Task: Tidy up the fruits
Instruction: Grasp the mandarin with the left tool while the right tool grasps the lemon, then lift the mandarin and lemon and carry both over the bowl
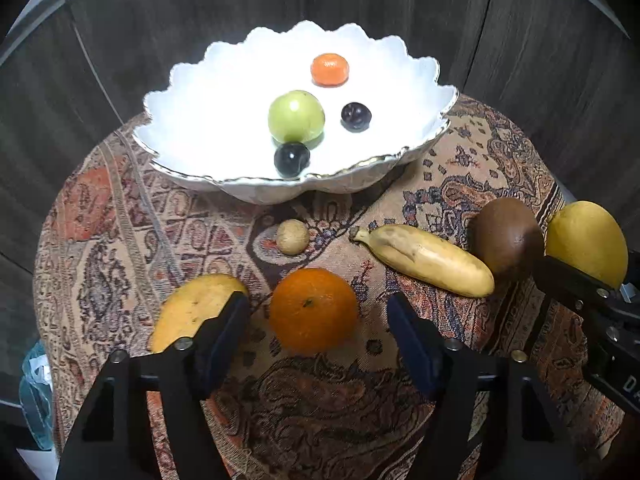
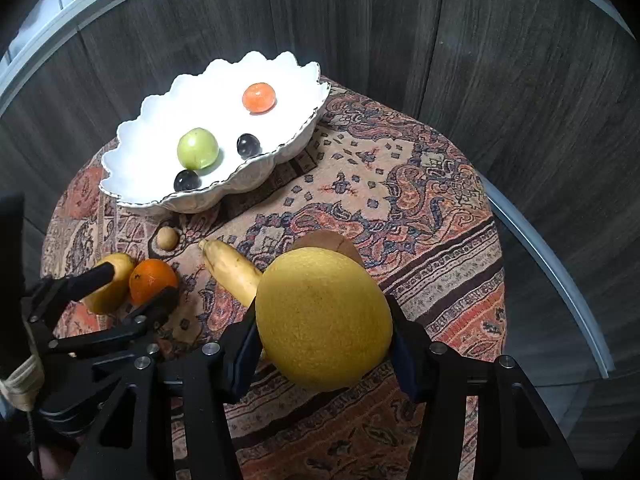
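Left wrist view: I'm holding my left gripper (image 1: 316, 328) partly open around the big orange (image 1: 313, 310), pads flanking it and not touching. A mango (image 1: 192, 304) is sitting just left of it, a banana (image 1: 424, 258) and a brown fruit (image 1: 506, 236) to the right. Right wrist view: my right gripper (image 2: 324, 344) is clamping a yellow fruit (image 2: 324, 320) between both pads. The white bowl (image 2: 132, 152) at the far left of the surface (image 2: 400, 184) is carrying a green fruit (image 2: 198, 148), a small orange (image 2: 259, 98) and two dark plums (image 2: 248, 146).
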A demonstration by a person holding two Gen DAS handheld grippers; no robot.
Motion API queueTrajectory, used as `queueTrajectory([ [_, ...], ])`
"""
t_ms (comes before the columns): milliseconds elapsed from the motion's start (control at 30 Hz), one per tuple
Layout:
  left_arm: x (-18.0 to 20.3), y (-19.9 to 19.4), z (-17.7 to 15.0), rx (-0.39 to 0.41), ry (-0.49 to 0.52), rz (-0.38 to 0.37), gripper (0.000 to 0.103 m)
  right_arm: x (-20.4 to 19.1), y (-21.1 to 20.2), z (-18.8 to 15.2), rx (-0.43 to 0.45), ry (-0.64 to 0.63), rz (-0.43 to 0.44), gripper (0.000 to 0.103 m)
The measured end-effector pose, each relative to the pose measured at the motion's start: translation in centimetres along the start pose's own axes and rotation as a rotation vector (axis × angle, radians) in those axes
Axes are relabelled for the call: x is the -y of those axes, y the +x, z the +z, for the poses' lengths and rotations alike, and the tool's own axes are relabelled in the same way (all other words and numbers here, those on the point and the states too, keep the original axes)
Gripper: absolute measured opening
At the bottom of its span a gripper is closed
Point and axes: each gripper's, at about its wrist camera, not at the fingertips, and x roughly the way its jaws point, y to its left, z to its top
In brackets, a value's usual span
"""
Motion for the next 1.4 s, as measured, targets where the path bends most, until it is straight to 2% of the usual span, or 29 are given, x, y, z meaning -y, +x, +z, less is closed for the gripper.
queueTrajectory([
  [333,0.4,2.1,-0.1,-0.020,-0.002,0.001,0.059,-0.2,0.9,0.0,-0.017,-0.005,-0.005,0.057],
  [467,0.3,2.2,-0.1,-0.019,0.004,0.015,0.047,-0.3,1.0,-0.1,-0.019,-0.010,-0.007,0.057],
  [733,0.1,1.9,0.0,-0.021,-0.009,-0.007,0.046,-0.4,0.8,0.0,-0.015,-0.010,-0.004,0.057],
  [1400,-2.6,-4.2,1.4,0.062,-0.071,0.022,0.046,-1.5,-2.4,2.3,0.061,-0.025,0.023,0.057],
])
